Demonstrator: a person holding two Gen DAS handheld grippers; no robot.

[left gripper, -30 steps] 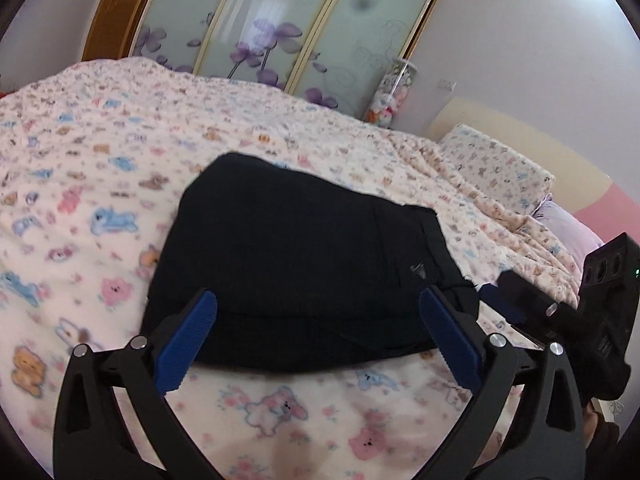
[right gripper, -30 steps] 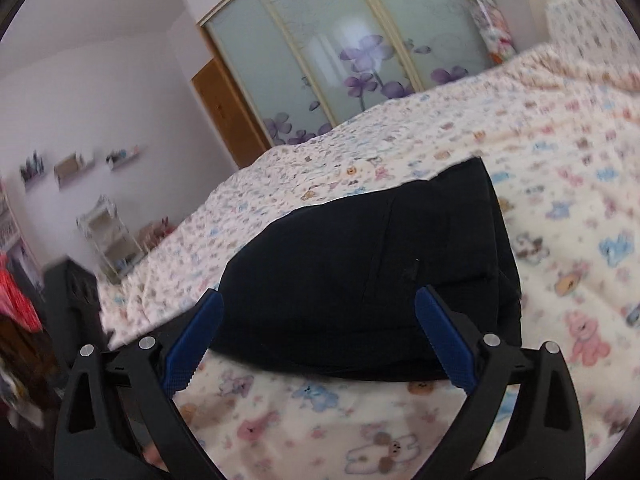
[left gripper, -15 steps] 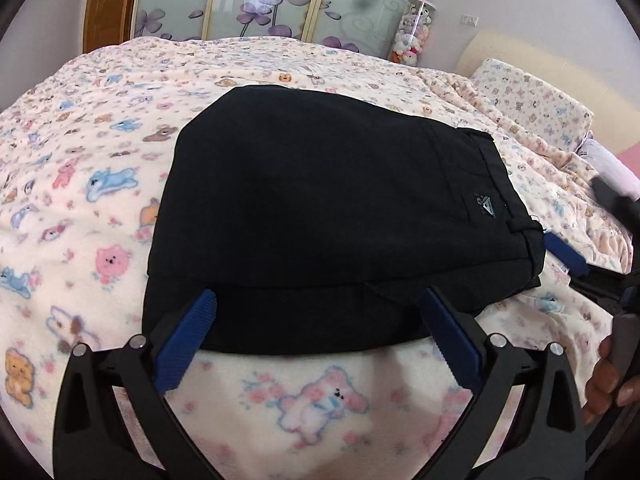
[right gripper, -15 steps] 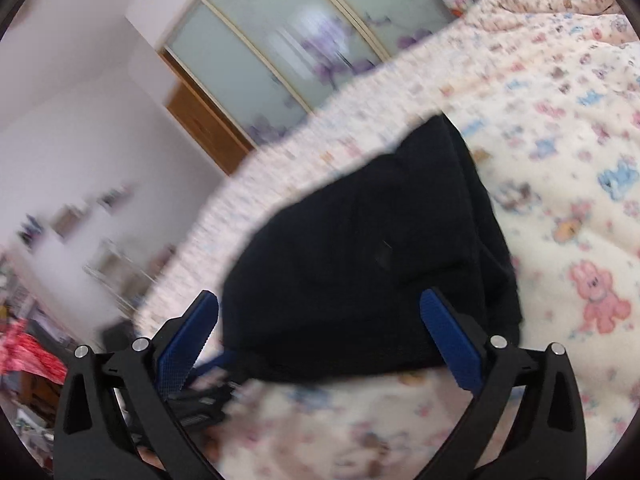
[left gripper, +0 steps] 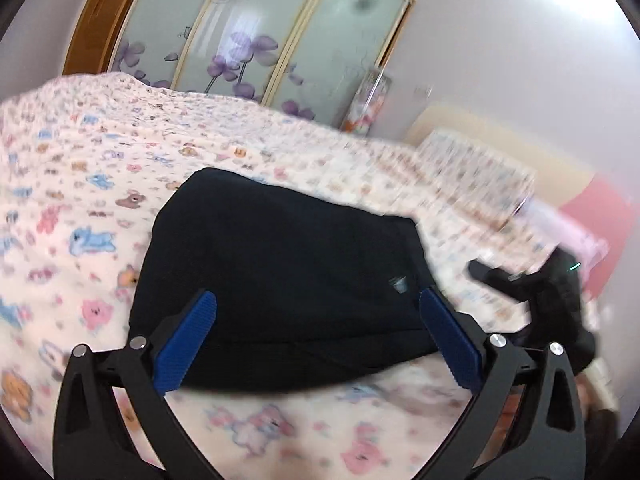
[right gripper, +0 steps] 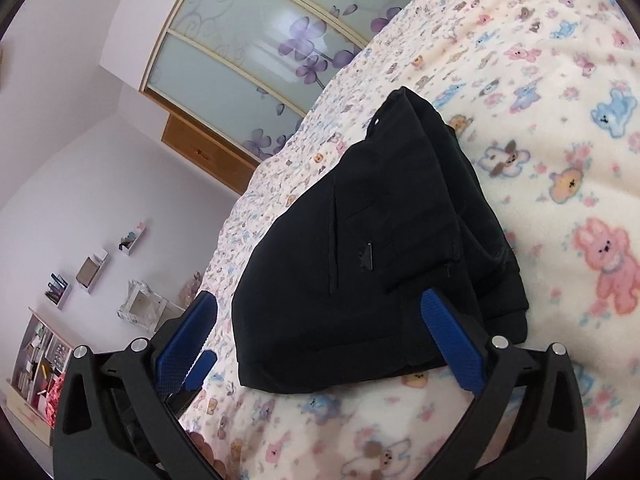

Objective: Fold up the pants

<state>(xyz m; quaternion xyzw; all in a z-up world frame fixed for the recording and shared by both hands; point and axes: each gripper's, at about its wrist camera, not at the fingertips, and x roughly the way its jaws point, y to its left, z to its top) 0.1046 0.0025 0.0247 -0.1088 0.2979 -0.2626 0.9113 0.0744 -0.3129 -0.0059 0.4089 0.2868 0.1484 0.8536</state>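
The black pants point(left gripper: 280, 280) lie folded into a compact stack on the bear-print blanket point(left gripper: 80, 208). My left gripper point(left gripper: 316, 312) hovers open at the stack's near edge, nothing between its blue pads point(left gripper: 188, 340). In the right wrist view the pants point(right gripper: 380, 248) show a pocket seam and a small tag, with layered edges on the right side. My right gripper point(right gripper: 320, 320) is open too, just short of the stack's near edge. The right tool's black body point(left gripper: 560, 296) shows at the right of the left wrist view, blurred.
Sliding wardrobe doors point(left gripper: 248, 40) with purple flowers stand behind the bed. A patterned pillow point(left gripper: 472, 168) and headboard lie to the right. In the right wrist view the bed edge drops away on the left toward wall shelves point(right gripper: 92, 272) and a small rack point(right gripper: 140, 308).
The left wrist view has pulled back and tilted up from the pants, with motion blur. The right wrist view has rolled and sharpened. Both grippers stay open; the pants have not moved.
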